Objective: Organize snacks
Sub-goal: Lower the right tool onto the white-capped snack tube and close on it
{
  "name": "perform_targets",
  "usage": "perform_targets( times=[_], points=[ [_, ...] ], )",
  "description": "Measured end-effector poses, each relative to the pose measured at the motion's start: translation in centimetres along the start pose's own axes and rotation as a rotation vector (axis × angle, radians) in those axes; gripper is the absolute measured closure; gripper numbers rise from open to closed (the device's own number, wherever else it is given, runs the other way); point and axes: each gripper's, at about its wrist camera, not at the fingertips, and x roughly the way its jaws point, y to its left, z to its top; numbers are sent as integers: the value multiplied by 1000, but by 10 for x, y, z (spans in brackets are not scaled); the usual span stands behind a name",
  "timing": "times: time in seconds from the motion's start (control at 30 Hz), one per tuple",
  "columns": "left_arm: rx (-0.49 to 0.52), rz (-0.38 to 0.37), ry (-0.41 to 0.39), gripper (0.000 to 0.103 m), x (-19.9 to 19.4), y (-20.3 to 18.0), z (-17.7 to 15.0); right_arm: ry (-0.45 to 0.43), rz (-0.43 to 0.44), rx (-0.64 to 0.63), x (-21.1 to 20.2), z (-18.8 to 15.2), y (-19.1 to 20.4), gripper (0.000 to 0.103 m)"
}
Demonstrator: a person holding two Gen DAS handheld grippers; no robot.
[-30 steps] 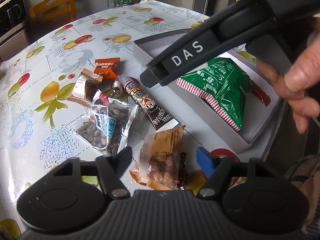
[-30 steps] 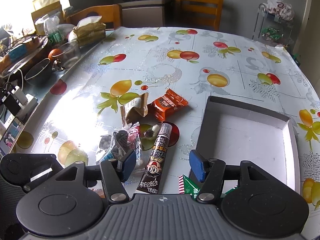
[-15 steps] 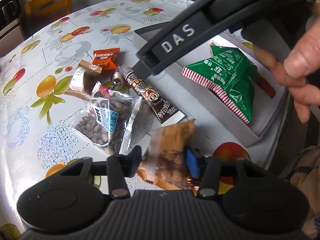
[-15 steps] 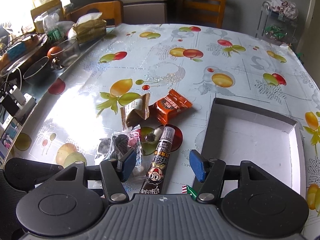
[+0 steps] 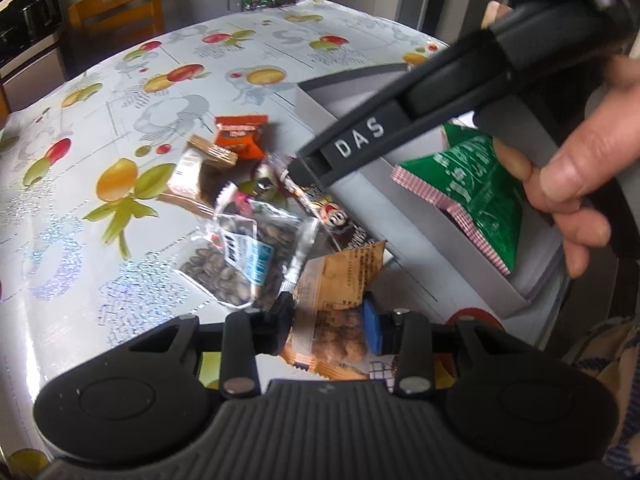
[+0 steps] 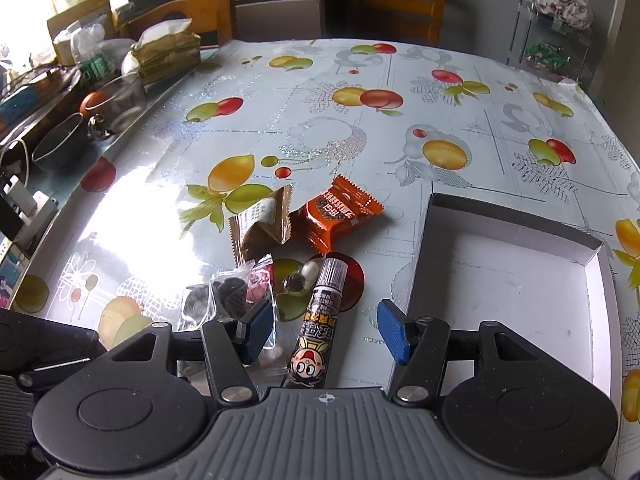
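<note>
Nearest us, our left gripper [image 5: 326, 320] is closing on the translucent orange packet of brown nuts [image 5: 340, 308], which lies on the table at the near edge of the pile; the packet fills the gap and both pads appear to press its sides. We judge it light, soft and crinkly, the film likely slippery and the loose nuts apt to shift, so a hold across the filled middle looks safer than one on a flat sealed edge. Just beyond it on the left lies the clear bag of dark seeds [image 5: 244, 264], equally limp. Our right gripper [image 6: 326, 328] hangs with its jaws apart and nothing pressed between them; the long dark tube-shaped snack with a cartoon face [image 6: 318, 328] lies lengthwise in the gap, its near end under the gripper body. That one looks firmer and narrow, so we would take it across its width near the middle. Farther off sit the brown wrapped sweet [image 6: 262, 226] and the orange foil sweet [image 6: 334, 212], both small and light. To the right stands the shallow grey cardboard box [image 5: 424, 240], already holding the green snack bag with a red checked edge [image 5: 472, 184], soft and puffy.
</note>
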Motion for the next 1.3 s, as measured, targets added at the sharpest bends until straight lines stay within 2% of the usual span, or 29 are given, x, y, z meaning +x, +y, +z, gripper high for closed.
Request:
perform_targets(
  times=[0.6, 0.83, 1.03, 1.13, 1.3],
  points=[
    [-70, 38, -13, 69, -16, 23, -8, 54, -9, 23, 26, 3, 0, 56],
    [-72, 46, -7, 69, -16, 26, -9, 82, -13, 32, 40, 3, -1, 65],
    [-78, 52, 0, 69, -14, 29, -10, 105, -17, 30, 49, 3, 0, 69],
    [-83, 55, 2, 69, -14, 31, -11, 117, -13, 16, 53, 4, 2, 74],
    [-94, 61, 4, 69, -13, 34, -11, 116, -23, -26, 54, 4, 8, 75]
  ],
)
